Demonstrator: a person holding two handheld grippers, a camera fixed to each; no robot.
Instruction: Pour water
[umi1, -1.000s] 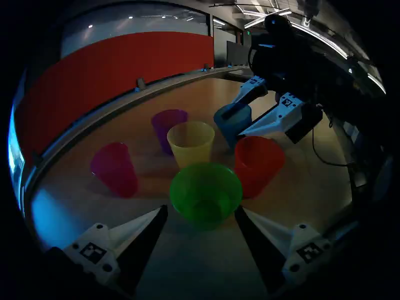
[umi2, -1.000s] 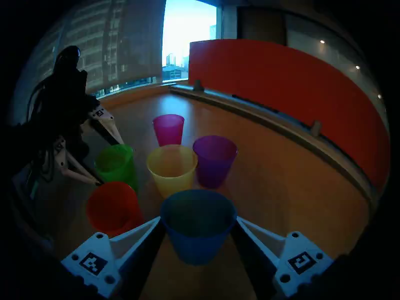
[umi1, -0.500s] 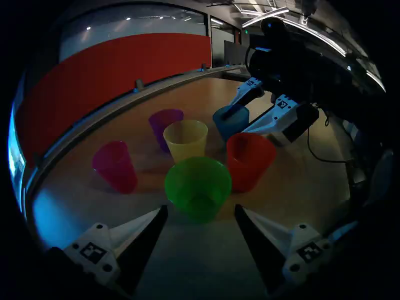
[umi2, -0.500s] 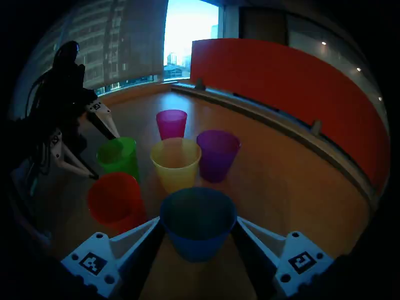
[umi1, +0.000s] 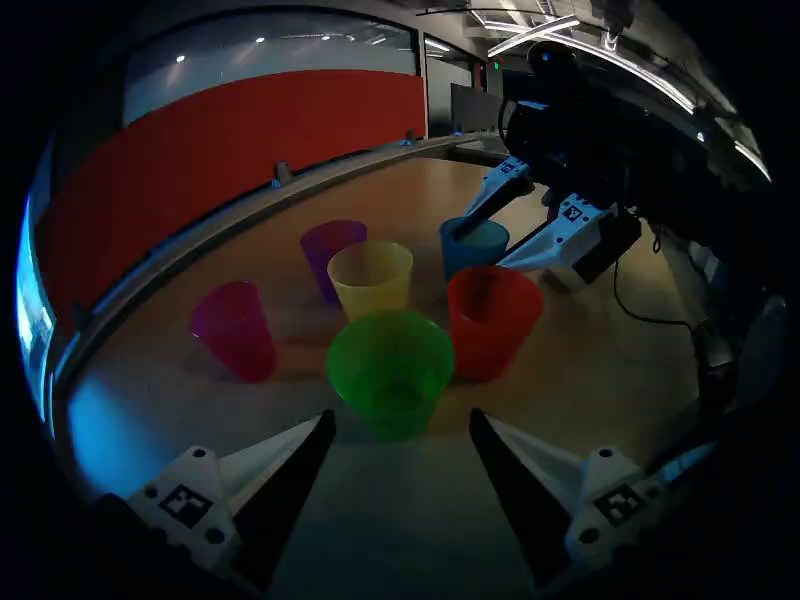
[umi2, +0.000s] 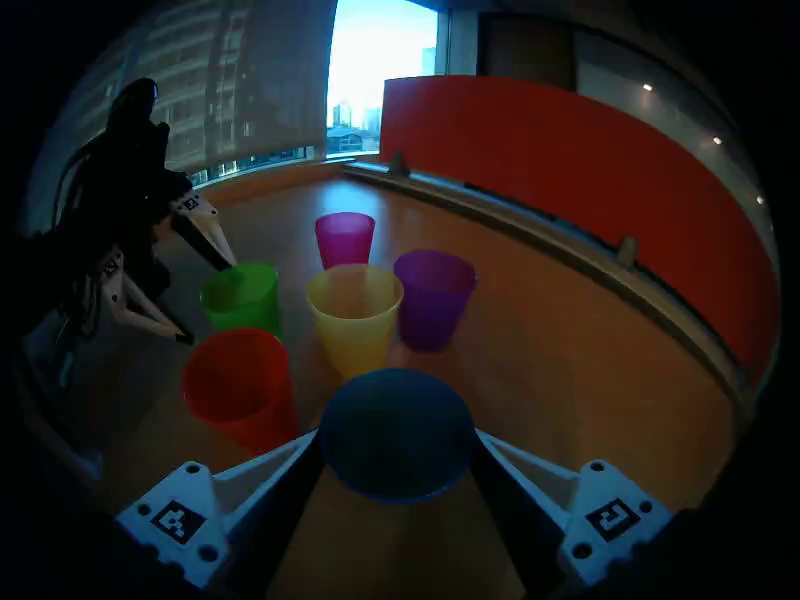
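Several plastic cups stand close together on a wooden table (umi1: 600, 350). The green cup (umi1: 390, 370) sits upright just ahead of my left gripper (umi1: 400, 425), which is open and does not touch it. Behind it are a yellow cup (umi1: 370, 280), a red cup (umi1: 492, 320), a purple cup (umi1: 332, 248) and a magenta cup (umi1: 235, 330). My right gripper (umi2: 397, 440) is shut on the blue cup (umi2: 397, 432), holding it near the red cup (umi2: 238, 385) and yellow cup (umi2: 355, 315). In the left gripper view the blue cup (umi1: 478, 240) looks upright. No water is visible.
A raised rail (umi1: 250, 200) and a red wall panel (umi1: 230, 130) border the table's far side. A person in dark clothes (umi1: 600, 130) holds the right gripper, with a cable (umi1: 640, 310) trailing. A bright window (umi2: 370, 70) lies beyond. Bare tabletop (umi2: 560, 380) stretches to the right.
My left gripper has drawn back a little from the green cup. The right gripper has moved the blue cup, which looked tilted before and now sits upright, slightly farther right in the left gripper view.
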